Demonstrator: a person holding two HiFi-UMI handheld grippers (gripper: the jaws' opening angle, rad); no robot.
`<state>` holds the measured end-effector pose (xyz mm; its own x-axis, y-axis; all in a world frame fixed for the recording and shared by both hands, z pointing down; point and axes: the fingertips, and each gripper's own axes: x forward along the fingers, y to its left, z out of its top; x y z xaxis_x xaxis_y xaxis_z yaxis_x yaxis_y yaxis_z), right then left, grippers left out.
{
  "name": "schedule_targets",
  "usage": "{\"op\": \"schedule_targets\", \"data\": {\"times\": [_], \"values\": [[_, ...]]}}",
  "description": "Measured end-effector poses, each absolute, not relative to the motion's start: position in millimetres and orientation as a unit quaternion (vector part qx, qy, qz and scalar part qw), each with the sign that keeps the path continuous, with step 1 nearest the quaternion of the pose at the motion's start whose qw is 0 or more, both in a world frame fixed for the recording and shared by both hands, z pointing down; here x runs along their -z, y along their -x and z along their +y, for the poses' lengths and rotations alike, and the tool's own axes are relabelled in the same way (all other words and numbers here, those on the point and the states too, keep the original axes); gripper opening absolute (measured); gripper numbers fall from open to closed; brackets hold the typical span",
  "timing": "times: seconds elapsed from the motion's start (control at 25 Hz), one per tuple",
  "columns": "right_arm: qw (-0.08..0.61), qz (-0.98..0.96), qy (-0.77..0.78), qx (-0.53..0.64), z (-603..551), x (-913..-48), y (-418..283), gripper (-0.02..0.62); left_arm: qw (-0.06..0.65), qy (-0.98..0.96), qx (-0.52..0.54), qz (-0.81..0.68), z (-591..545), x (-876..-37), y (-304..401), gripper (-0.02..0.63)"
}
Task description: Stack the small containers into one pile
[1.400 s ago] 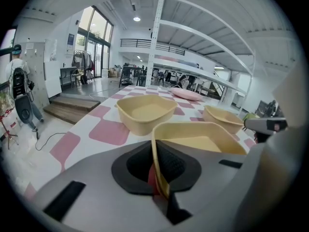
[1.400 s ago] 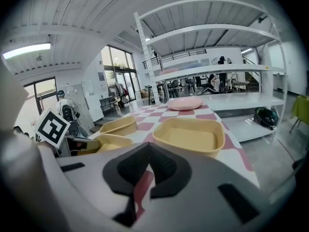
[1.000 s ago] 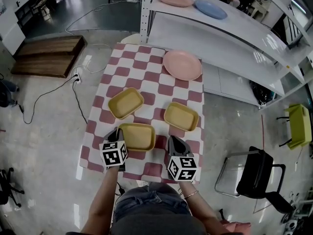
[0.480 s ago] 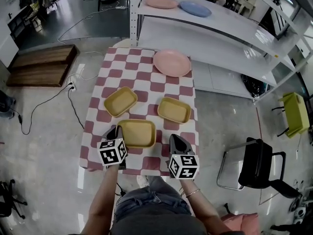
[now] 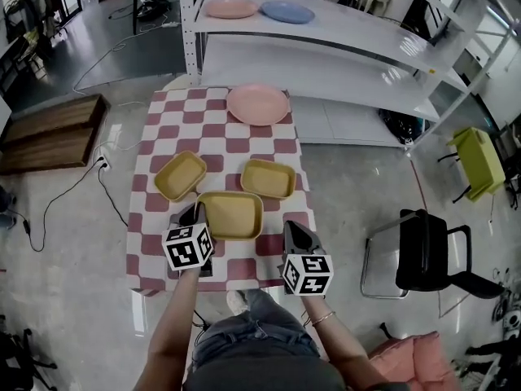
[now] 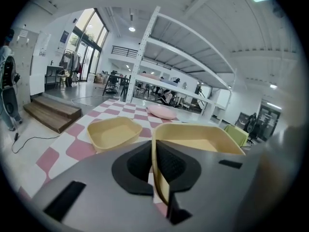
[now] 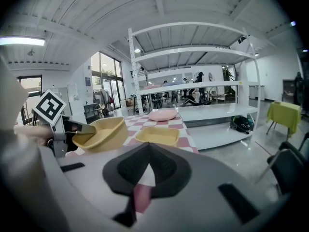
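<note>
- left gripper point(image 5: 197, 213): jaws clamped on the near-left rim of the front container point(image 5: 232, 215), which appears tilted, lifted off the checked table point(image 5: 155, 125).
- right gripper point(image 5: 291, 230): jaws pressed together, empty, just right of it.
- rear-left container point(image 5: 180, 175) and rear-right container point(image 5: 268, 178) lie beyond, apart.
- pink plate point(image 5: 258, 104) at the far edge.

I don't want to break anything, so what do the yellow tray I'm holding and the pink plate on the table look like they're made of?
Yellow tray: probably plastic with a matte finish. It has thin, even walls and one uniform colour, and the left tool pinches one wall. Pink plate: likely plastic or melamine with a soft sheen and smooth, uniform colour, though glazed ceramic can't be ruled out.
</note>
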<state>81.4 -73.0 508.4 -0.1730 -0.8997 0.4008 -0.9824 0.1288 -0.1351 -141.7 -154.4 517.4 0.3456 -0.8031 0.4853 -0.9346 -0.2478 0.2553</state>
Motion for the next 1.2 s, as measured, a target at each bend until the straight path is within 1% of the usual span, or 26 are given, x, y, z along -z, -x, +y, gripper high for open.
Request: {"op": "schedule_targets", "data": {"times": [0.64,1.2], "values": [[0.099,-0.711,-0.668,-0.198,-85,-512,-140,0.011,0.236,-0.814,-0.148,-0.509,-210,-502,53,0.021],[0.106,-0.703,-0.673,-0.203,-138,-522,-171,0.011,0.232,-0.822,-0.163,-0.494,-274,-513,4,0.021]]}}
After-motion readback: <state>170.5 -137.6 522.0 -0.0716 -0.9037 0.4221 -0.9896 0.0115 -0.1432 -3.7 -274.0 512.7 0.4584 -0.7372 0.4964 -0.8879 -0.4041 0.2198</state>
